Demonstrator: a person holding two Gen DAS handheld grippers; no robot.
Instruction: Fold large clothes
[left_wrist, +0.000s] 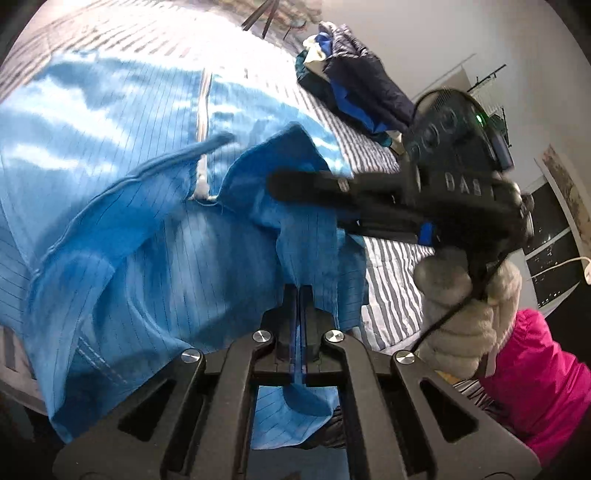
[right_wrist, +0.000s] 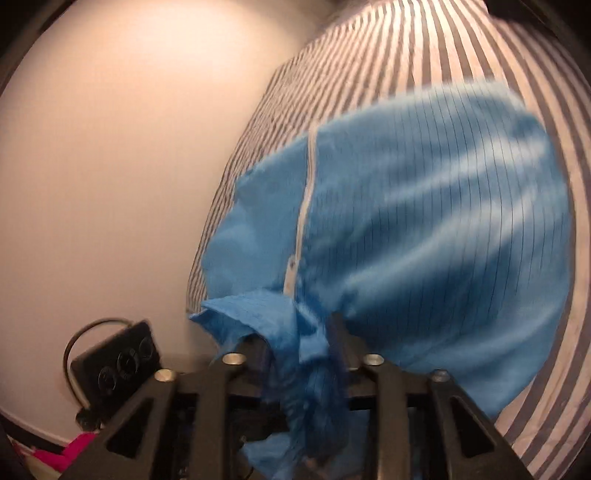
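While both grippers pinch the blue garment (left_wrist: 147, 221) near its collar end, the rest of it lies spread across the striped bed (right_wrist: 388, 48). Left gripper (left_wrist: 300, 295) is clamped narrow on a fabric edge; right gripper (right_wrist: 299, 343) bites bunched cloth. Folding well likely means keeping both hands level, the zipper (right_wrist: 304, 192) straight, and tension even.

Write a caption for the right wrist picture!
Right gripper clamps blue zippered garment above striped bedsheet.
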